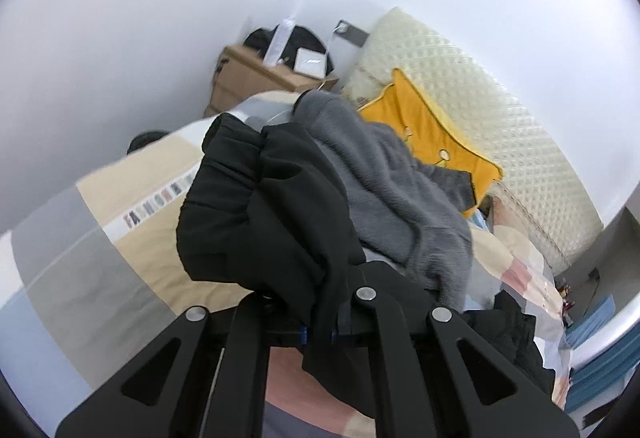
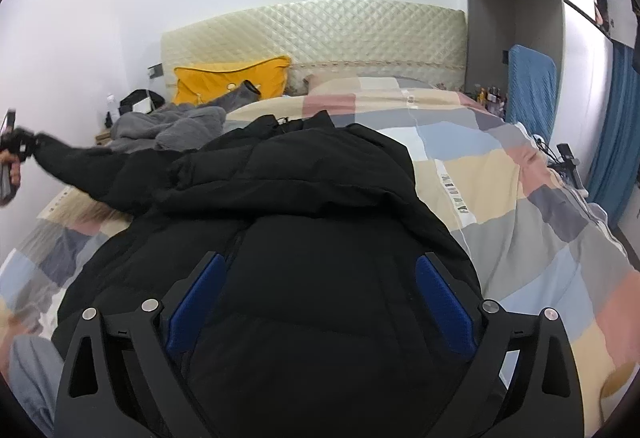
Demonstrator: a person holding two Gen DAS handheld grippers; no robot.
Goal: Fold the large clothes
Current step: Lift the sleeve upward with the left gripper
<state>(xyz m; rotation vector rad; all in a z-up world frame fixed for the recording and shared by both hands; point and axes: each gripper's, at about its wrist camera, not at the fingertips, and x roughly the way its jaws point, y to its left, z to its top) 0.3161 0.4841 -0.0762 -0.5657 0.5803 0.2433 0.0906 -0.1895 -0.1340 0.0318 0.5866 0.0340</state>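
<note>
A black puffer jacket (image 2: 304, 206) lies spread across the patchwork duvet (image 2: 500, 198) of a bed, its hood toward the quilted cream headboard (image 2: 320, 34) and its body reaching back under the right gripper (image 2: 320, 302). That gripper hovers directly above the jacket's lower body with its blue-padded fingers (image 2: 446, 312) spread wide apart, one to each side of the front closure, gripping nothing.

Out to the jacket's left, one sleeve (image 2: 84, 166) is drawn away from the body and lifted clear of the duvet; its cuff end is pinched in the left gripper (image 1: 316, 334), whose fingers are pressed together on the black fabric. In the left wrist view the bunched sleeve (image 1: 260, 214) fills the space just ahead of those fingers and drapes over them.

Beyond the jacket's sleeve, toward the headboard, a grey fleece garment (image 2: 172, 126) lies crumpled on the duvet, with a yellow pillow (image 2: 224, 78) propped against the headboard behind it. A wooden nightstand (image 1: 256, 78) stands beside the headboard's left end.
</note>
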